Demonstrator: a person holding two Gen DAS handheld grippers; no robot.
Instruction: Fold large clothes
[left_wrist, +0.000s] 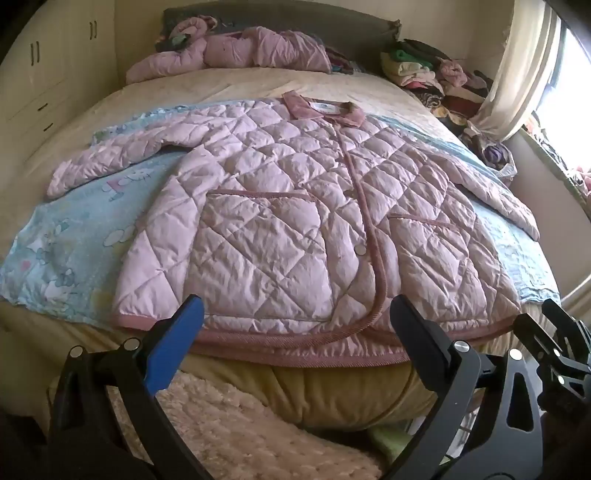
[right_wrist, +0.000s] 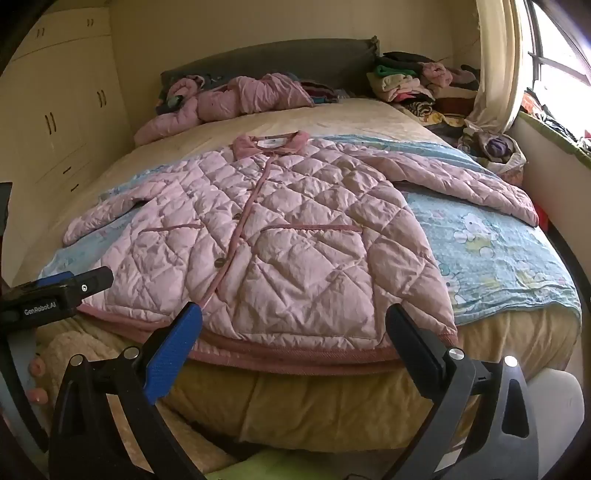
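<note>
A pink quilted jacket (left_wrist: 295, 206) lies flat and face up on the bed, sleeves spread to both sides, collar toward the headboard, hem at the near bed edge. It also shows in the right wrist view (right_wrist: 280, 236). My left gripper (left_wrist: 295, 310) is open and empty, hovering just before the hem near its middle. My right gripper (right_wrist: 295, 317) is open and empty, just before the hem's right half. The right gripper shows at the right edge of the left wrist view (left_wrist: 554, 343). The left gripper shows at the left of the right wrist view (right_wrist: 74, 288).
A light blue cartoon sheet (right_wrist: 498, 240) lies under the jacket on the beige bed (right_wrist: 332, 398). Another pink jacket (left_wrist: 236, 51) is crumpled at the headboard. A pile of clothes (left_wrist: 436, 77) sits at the far right. Wardrobes (right_wrist: 55, 110) stand left, a window with curtain right.
</note>
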